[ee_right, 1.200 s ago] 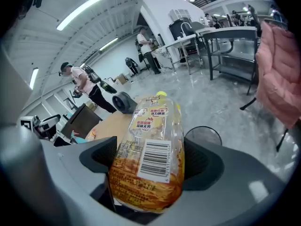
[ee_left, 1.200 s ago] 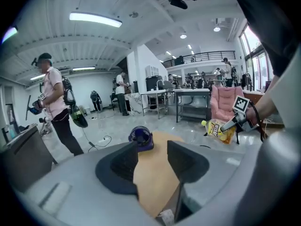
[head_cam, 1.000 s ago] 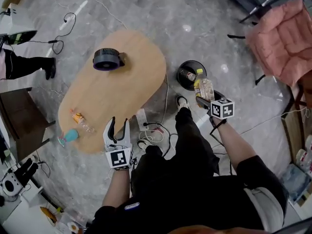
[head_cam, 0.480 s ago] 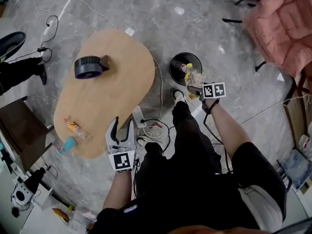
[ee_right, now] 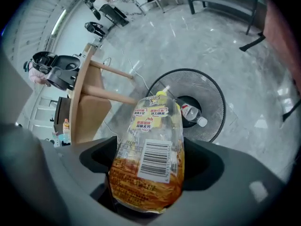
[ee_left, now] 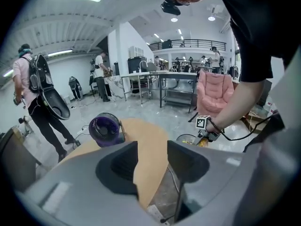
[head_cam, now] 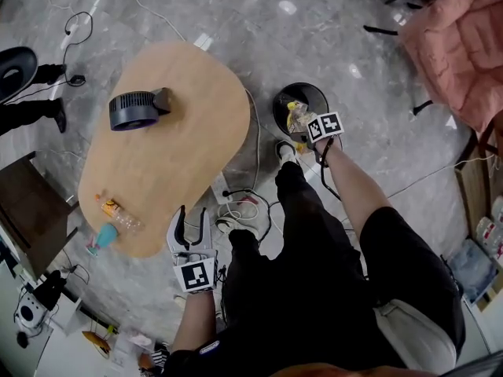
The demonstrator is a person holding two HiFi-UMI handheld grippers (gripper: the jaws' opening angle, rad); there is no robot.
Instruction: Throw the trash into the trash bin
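Note:
My right gripper [head_cam: 303, 124] is shut on a clear plastic bottle [head_cam: 297, 117] with a yellow cap and a printed label, held just over the black mesh trash bin [head_cam: 311, 94] on the floor. In the right gripper view the bottle [ee_right: 153, 140] fills the gap between the jaws, its cap pointing at the bin [ee_right: 216, 98], where another small bottle [ee_right: 193, 115] lies inside. My left gripper [head_cam: 191, 223] hangs open and empty at the near edge of the oval wooden table [head_cam: 181, 132]. An orange-labelled bottle [head_cam: 116, 210] and a teal cup [head_cam: 103, 236] lie on the table's near left end.
A dark round fan [head_cam: 135, 110] stands on the table. A power strip and coiled cables [head_cam: 238, 204] lie on the floor between table and my legs. A pink chair [head_cam: 464, 45] is at the far right, a bystander's legs [head_cam: 31, 108] at the left.
My right gripper has sunk with the bottle from beside the bin to right over its mouth. The left gripper has dropped a little at the table's edge.

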